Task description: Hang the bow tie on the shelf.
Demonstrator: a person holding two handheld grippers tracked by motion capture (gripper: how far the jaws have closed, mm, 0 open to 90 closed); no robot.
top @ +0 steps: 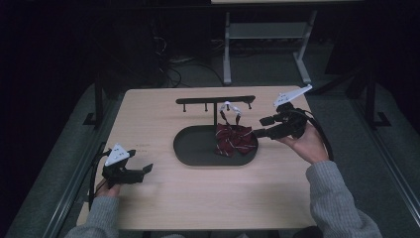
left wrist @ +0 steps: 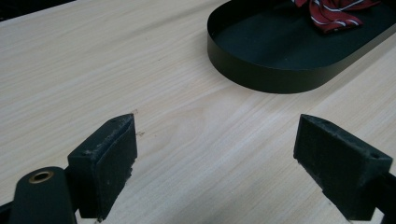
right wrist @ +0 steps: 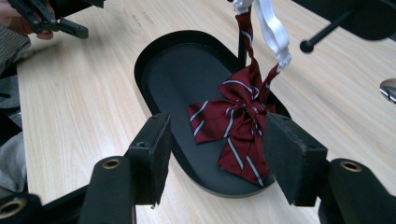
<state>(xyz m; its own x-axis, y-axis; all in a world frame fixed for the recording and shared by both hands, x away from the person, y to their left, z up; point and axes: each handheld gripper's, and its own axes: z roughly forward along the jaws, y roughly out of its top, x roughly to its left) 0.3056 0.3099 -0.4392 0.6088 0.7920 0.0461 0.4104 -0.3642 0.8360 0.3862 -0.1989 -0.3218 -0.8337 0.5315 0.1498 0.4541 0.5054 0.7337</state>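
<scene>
From where I stand, nothing here can be read: no lettering, label, brand, number or sign on any surface.

One bow tie (top: 235, 139), one tray (top: 198, 153), one rack (top: 215, 100), two grippers.

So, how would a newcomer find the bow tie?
Look at the black oval tray in the middle of the wooden table. At its right end lies the bow tie, dark red with white stripes, hanging by a white strap from the rack above.
</scene>
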